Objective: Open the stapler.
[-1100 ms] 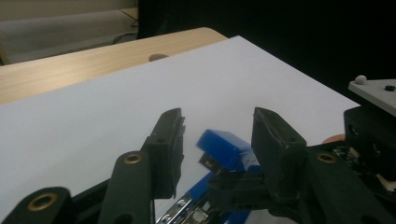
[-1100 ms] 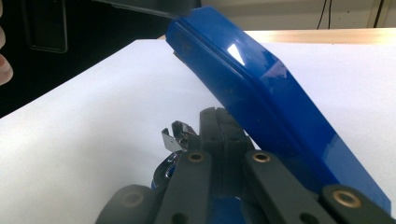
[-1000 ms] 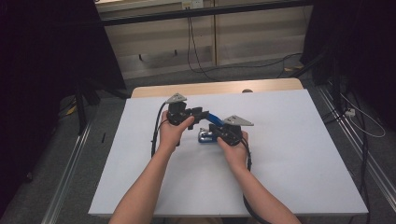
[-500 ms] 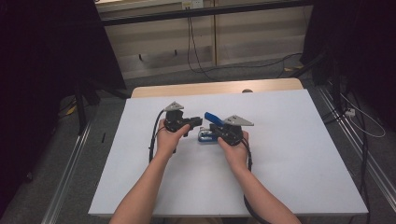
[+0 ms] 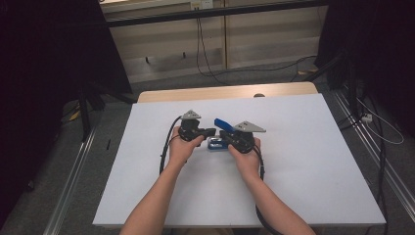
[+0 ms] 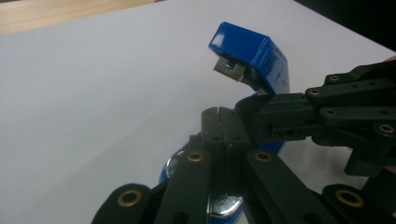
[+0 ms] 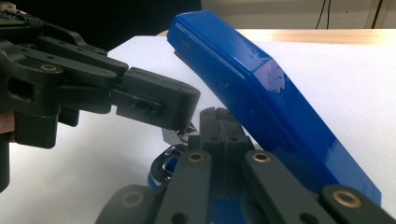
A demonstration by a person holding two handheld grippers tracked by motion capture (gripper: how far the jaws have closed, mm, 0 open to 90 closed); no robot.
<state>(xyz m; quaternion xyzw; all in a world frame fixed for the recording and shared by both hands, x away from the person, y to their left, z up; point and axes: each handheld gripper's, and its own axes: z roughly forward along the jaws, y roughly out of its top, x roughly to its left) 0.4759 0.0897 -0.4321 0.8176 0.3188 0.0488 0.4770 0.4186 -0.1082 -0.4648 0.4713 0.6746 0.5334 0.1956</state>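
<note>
Now, hands: both rest on the table [image 5: 313, 161], well in from its near edge, and I keep the wrists planted so neither tool drifts.
Right gripper [image 7: 219, 122]: jaws together over the base of the stapler [image 7: 261, 93]. I cannot tell whether they nip any part of it. I use it only as the steady anchor.
Left gripper [image 6: 219, 119]: jaws have just been closing and now look pressed together, tip against tip with the right one. A thin metal tab [image 7: 173, 136] shows at their tip, and it may be pinched.
Stapler place: near the middle of the table, a little toward the far edge, blue lid tilted up and open.
Next move, my judgement: draw the left tool slowly and in line with the base, with no twisting, or the base may skid.
Far edge: a bare wooden strip [image 5: 205, 93], well apart from the work.
</note>
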